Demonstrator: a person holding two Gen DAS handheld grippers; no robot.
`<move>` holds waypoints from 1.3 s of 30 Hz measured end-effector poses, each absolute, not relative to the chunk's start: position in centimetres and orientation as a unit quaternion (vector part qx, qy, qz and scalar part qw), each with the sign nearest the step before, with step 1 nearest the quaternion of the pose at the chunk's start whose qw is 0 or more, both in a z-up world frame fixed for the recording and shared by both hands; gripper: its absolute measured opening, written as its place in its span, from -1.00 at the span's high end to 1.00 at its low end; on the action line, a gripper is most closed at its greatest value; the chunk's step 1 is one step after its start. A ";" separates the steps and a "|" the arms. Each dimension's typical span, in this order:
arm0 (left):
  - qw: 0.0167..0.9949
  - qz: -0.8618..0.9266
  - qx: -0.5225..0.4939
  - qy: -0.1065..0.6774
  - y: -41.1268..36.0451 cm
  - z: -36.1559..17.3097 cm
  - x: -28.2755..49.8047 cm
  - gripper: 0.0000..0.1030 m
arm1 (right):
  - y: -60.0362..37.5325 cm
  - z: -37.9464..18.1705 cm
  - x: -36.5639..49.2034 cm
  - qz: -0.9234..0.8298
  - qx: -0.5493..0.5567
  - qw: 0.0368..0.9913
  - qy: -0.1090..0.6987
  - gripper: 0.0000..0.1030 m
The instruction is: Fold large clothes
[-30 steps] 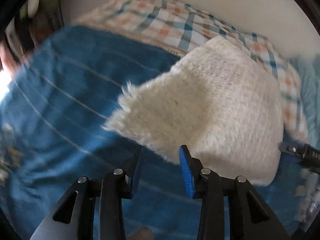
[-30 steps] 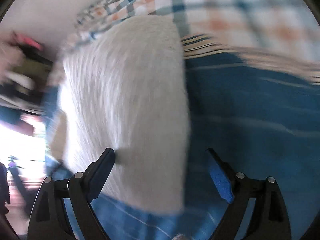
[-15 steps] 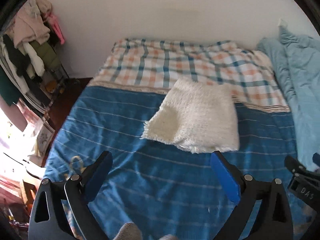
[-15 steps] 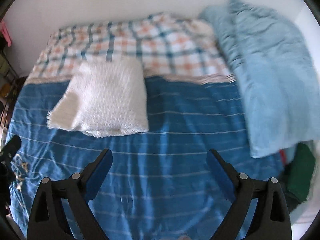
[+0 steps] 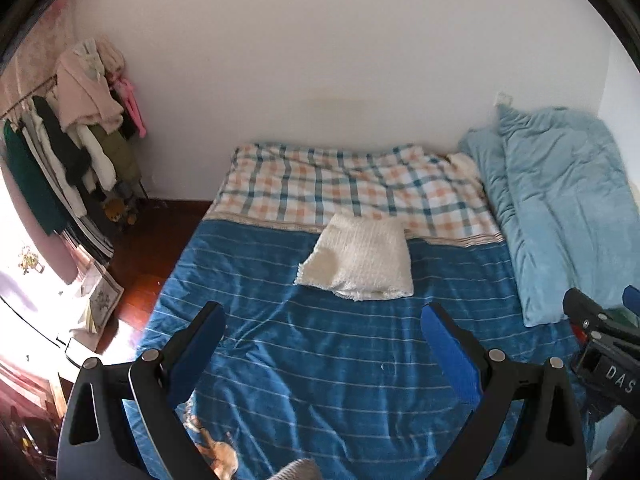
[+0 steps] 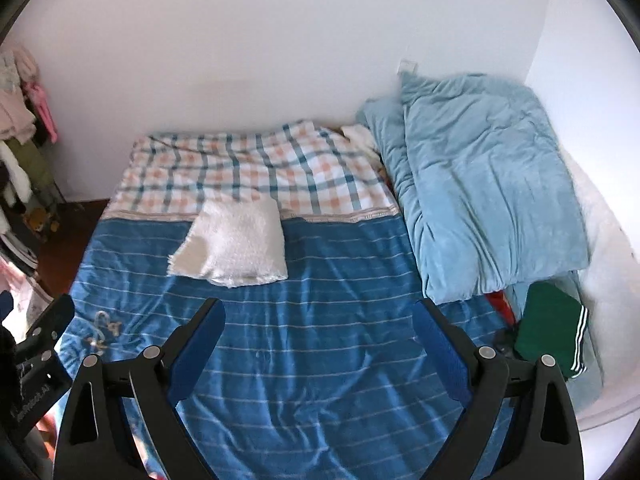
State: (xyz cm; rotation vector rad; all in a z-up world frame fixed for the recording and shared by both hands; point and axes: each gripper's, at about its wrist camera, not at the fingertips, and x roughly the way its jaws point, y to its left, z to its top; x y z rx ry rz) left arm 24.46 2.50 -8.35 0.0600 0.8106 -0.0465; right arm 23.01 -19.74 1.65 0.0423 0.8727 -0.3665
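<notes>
- Blue-padded jaws of the left gripper [image 5: 324, 324] now stand spread wide with nothing between them; a second ago they were nearly pinched together right at the edge of the cream garment.
- Equally wide and empty, the right gripper [image 6: 318, 318] has pulled up and away as well, so both views now take in the whole bed [image 6: 280, 360].
- Folded into a compact rectangle, the cream knit garment [image 5: 360, 264] lies free on the blue striped cover, its far edge over the seam with the checked sheet [image 5: 340, 184].
- My reading: this piece is folded and released; a fresh garment comes next.
- Only "DAS" [image 5: 620, 374] is readable, white letters on the right gripper's body.
</notes>
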 end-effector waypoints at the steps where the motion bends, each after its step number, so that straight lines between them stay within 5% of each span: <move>1: 0.921 -0.026 0.027 0.389 2.7 -7.3 23.3 -0.94 | -19.5 2.7 21.7 -0.176 0.021 0.893 0.414 -0.87; 13: 0.938 -0.034 0.011 0.344 4.8 -2.0 16.5 -0.94 | -16.5 11.4 11.2 -0.174 0.021 0.918 0.355 -0.87; 39: 0.950 -0.012 0.026 0.312 5.8 0.4 13.1 -0.94 | -14.7 14.2 8.3 -0.158 0.016 0.931 0.329 -0.87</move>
